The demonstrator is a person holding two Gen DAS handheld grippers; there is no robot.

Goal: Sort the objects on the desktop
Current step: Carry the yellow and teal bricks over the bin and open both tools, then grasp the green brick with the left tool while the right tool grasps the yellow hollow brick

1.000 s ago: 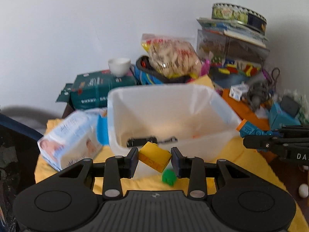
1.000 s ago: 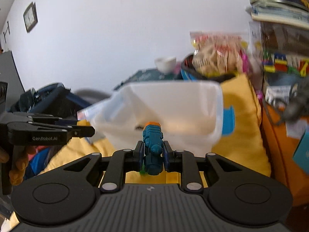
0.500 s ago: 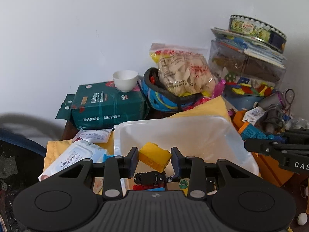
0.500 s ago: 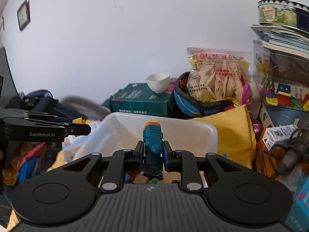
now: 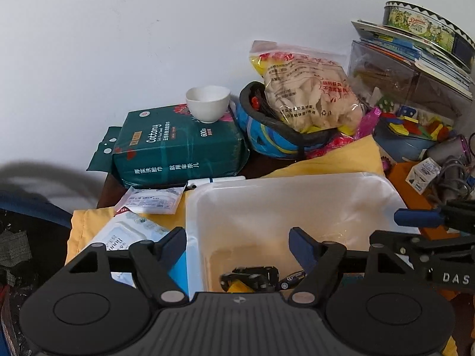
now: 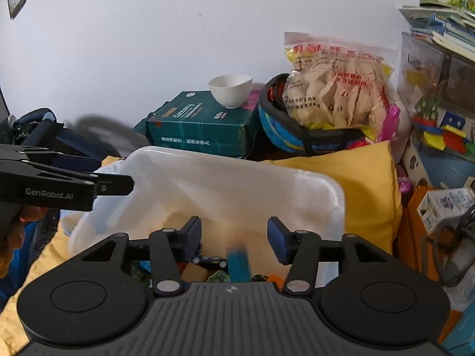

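Landmark: translucent white plastic bin (image 5: 297, 204) on the yellow cloth (image 5: 335, 160). Left gripper (image 5: 237, 241) hung over the bin's near left corner, jaws just opened wide, nothing between the pads. The yellow plastic block (image 5: 237, 287) lay inside the bin at its near edge, partly hidden by a small black toy car (image 5: 252, 274) and the gripper body. Right gripper (image 6: 234, 238) hung over the bin's near right side, jaws just opened to a moderate gap, pads clear of the teal toy piece (image 6: 238, 262), which showed as a blurred upright streak between and below the fingers, over the bin's floor; whether it had landed I cannot tell. More small toys sat in the bin's near end, too hidden to name. Behind the bin: dark green tissue pack (image 5: 181, 148) with a white ceramic bowl (image 5: 207, 102) on top, and to the right of that a blue helmet (image 5: 276, 136) holding a clear bag of pale snacks (image 5: 305, 95). Left of the bin: white wet-wipes pack (image 5: 124, 235). Right of the bin in the left view, the right gripper's blue-padded finger reached in over the rim
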